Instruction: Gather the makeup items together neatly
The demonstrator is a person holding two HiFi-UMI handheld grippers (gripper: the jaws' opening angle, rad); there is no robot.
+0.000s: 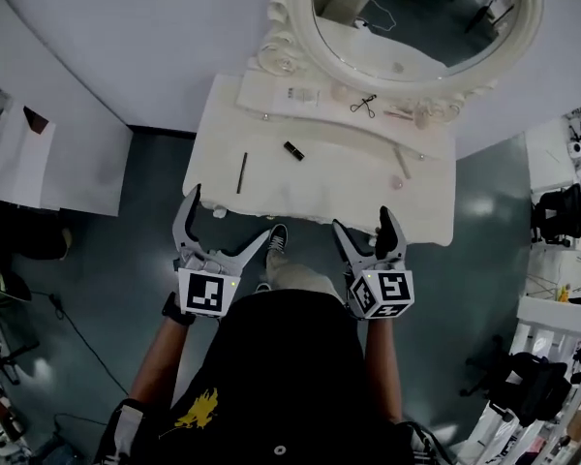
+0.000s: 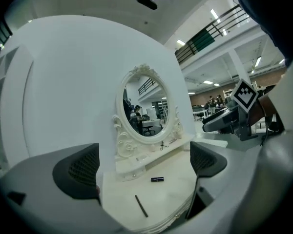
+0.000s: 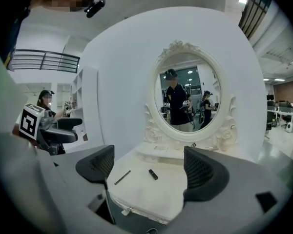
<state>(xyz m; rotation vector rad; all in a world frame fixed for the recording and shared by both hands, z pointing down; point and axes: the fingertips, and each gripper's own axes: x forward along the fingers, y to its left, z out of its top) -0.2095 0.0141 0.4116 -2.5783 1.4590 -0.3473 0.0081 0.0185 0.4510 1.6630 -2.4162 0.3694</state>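
Observation:
A white vanity table (image 1: pixel 271 197) carries the makeup items. A thin dark pencil (image 1: pixel 242 172) lies at its left, a short black lipstick (image 1: pixel 293 150) a little to the right. An eyelash curler (image 1: pixel 363 105) and small pale items sit on the raised shelf under the mirror. My left gripper (image 1: pixel 230 216) hovers open at the table's front left edge, holding nothing. My right gripper (image 1: pixel 362 221) is open and empty at the front right edge. In the left gripper view the pencil (image 2: pixel 141 205) and lipstick (image 2: pixel 157 179) lie ahead between the jaws; the right gripper view shows the pencil (image 3: pixel 122 177) and lipstick (image 3: pixel 153 174) likewise.
An ornate oval mirror (image 1: pixel 416 27) stands at the table's back. A pale stick (image 1: pixel 403 163) and a small round item (image 1: pixel 396 182) lie at the table's right. My shoe (image 1: pixel 277 240) shows below the front edge. Cluttered shelves (image 1: pixel 562 211) stand to the right.

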